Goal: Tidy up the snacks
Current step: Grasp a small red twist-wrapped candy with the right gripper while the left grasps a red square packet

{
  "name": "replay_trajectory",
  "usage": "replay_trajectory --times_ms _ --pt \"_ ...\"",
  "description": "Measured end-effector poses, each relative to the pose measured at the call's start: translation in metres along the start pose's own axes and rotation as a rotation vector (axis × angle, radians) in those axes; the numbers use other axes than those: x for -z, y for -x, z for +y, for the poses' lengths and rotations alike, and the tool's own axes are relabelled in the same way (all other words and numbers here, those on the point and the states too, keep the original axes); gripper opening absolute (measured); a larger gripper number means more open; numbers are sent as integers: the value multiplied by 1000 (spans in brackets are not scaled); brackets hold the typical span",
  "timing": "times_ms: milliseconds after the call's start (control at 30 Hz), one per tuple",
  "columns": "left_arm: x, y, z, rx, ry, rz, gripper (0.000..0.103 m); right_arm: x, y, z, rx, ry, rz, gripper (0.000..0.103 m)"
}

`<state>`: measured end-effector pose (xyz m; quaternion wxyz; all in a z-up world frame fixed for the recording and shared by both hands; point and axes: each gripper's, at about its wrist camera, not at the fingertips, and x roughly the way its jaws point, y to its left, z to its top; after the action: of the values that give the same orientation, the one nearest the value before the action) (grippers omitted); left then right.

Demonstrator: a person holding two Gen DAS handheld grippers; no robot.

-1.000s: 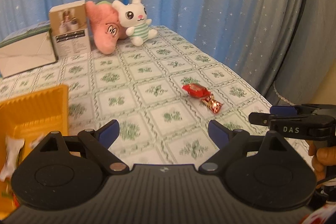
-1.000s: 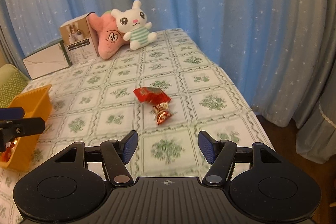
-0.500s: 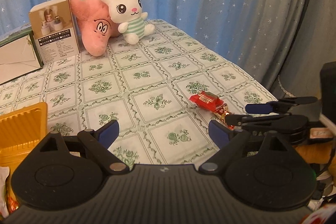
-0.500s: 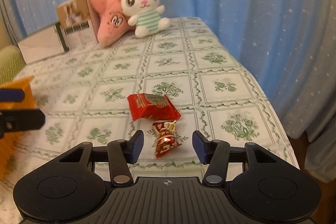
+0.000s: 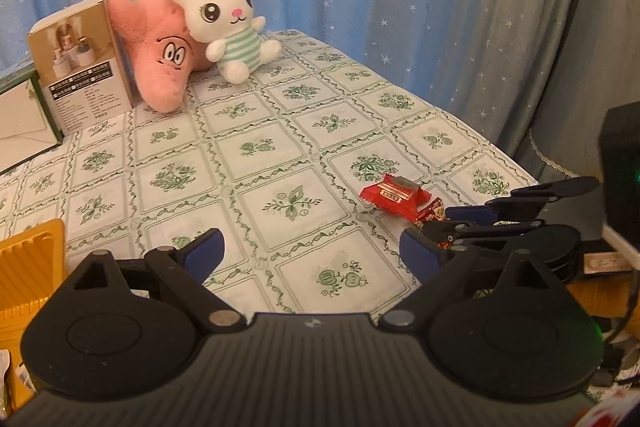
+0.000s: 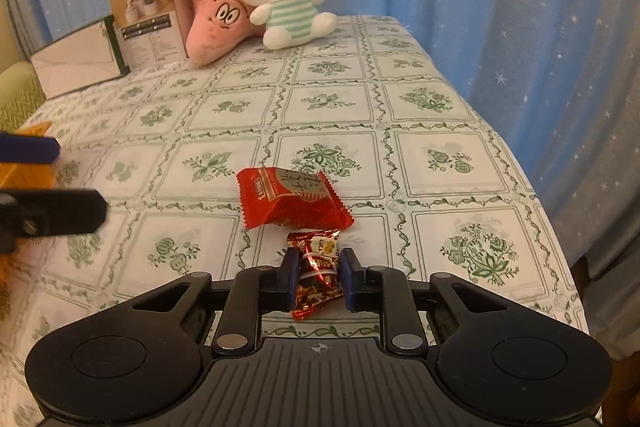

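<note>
A small red-and-gold wrapped candy lies on the green-patterned tablecloth, and my right gripper is shut on it, one blue pad pressed against each side. Just beyond it lies a red snack packet, touching the candy's far end. In the left wrist view the same packet and candy sit at the right, with the right gripper on the candy. My left gripper hovers wide open over bare cloth, nothing between its fingers. A yellow basket is at its left.
A white bunny plush, a pink plush, a brown carton and a white envelope box stand at the table's back. The table edge drops off to the right, before blue star curtains. A dark device sits at right.
My right gripper came down and forward over the small candy and closed on it. My left gripper drifted right, away from the yellow basket, and stayed open.
</note>
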<state>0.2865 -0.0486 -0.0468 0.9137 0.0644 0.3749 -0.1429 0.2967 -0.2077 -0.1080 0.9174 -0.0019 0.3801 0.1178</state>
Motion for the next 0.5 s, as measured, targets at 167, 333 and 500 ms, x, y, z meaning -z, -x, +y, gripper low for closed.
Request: replay_trajectory --times_ms 167,333,500 --pt "-14 -18 -18 33 -77 -3 93 0 23 -10 22 -111 -47 21" --pt "-30 -44 -36 93 -123 -10 88 0 31 -33 74 -224 -68 21" --pt "-40 -76 -55 118 -235 13 77 2 31 -49 92 -286 -57 21"
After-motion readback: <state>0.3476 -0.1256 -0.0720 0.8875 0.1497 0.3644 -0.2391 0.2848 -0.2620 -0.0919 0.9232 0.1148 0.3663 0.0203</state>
